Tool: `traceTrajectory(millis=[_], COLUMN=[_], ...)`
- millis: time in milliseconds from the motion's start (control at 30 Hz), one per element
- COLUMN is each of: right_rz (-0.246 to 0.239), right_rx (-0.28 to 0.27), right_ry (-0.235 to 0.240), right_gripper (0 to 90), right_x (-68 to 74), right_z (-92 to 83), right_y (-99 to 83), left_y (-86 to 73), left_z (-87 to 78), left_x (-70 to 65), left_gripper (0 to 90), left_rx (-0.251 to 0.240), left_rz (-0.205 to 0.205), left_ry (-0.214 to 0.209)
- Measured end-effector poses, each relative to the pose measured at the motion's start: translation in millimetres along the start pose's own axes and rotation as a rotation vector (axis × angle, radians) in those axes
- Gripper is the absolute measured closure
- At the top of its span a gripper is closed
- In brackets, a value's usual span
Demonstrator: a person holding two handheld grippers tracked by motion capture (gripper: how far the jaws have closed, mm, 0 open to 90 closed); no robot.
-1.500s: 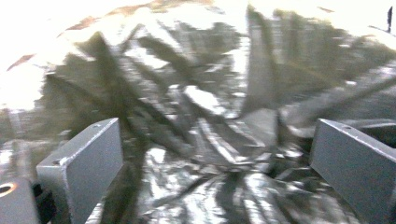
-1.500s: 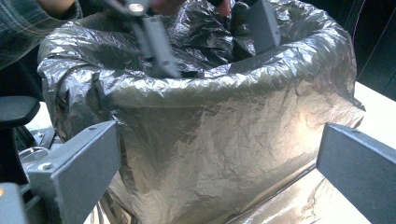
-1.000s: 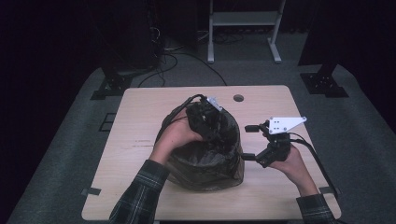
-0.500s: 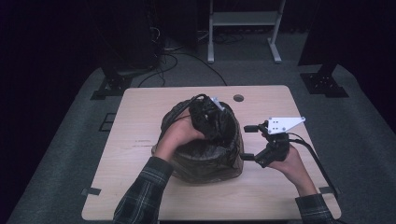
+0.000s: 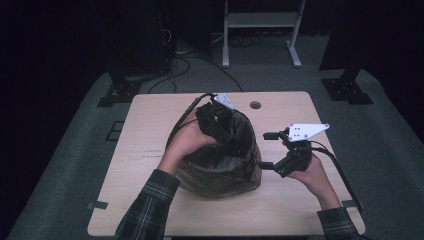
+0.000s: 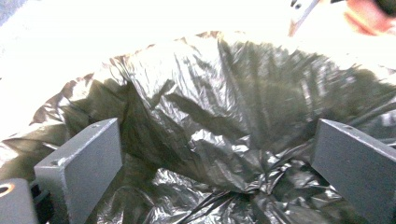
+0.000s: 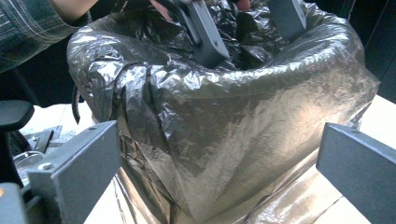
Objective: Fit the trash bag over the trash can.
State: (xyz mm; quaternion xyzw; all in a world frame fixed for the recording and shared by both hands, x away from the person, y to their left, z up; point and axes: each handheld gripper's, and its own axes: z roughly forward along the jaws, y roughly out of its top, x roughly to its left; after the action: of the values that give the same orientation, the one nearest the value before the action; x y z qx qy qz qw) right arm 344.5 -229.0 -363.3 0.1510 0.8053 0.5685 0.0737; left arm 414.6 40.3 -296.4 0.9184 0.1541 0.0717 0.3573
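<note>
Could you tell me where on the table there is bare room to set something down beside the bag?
Bare wood lies left of the bag to the table edge, and along the far edge around the hole. It is crowded right of the bag, where the right tongs hover.

We see a shiny dark brown-black plastic bag (image 5: 225,167) on a light wooden table (image 5: 150,125). Our sleeves (image 5: 147,207) are dark checked plaid. The right gripper (image 5: 268,150) is black with a white plate on top.
</note>
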Motion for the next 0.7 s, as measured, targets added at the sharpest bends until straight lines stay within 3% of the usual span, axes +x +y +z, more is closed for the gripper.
traceTrajectory(millis=[433,700], right_rz=[0.041,0.073], right_rx=[0.034,0.057], right_ry=[-0.043,-0.107], right_gripper=[0.0,0.0], right_x=[-2.8,-5.0], right_z=[-11.1,-25.9], right_y=[2.3,1.8], left_y=[-6.8,-18.0], left_z=[-30.4,-54.9], left_x=[-11.7,-19.2], left_gripper=[0.0,0.0], left_rx=[-0.124,-0.202], left_rz=[0.007,0.004], left_ry=[-0.007,0.016])
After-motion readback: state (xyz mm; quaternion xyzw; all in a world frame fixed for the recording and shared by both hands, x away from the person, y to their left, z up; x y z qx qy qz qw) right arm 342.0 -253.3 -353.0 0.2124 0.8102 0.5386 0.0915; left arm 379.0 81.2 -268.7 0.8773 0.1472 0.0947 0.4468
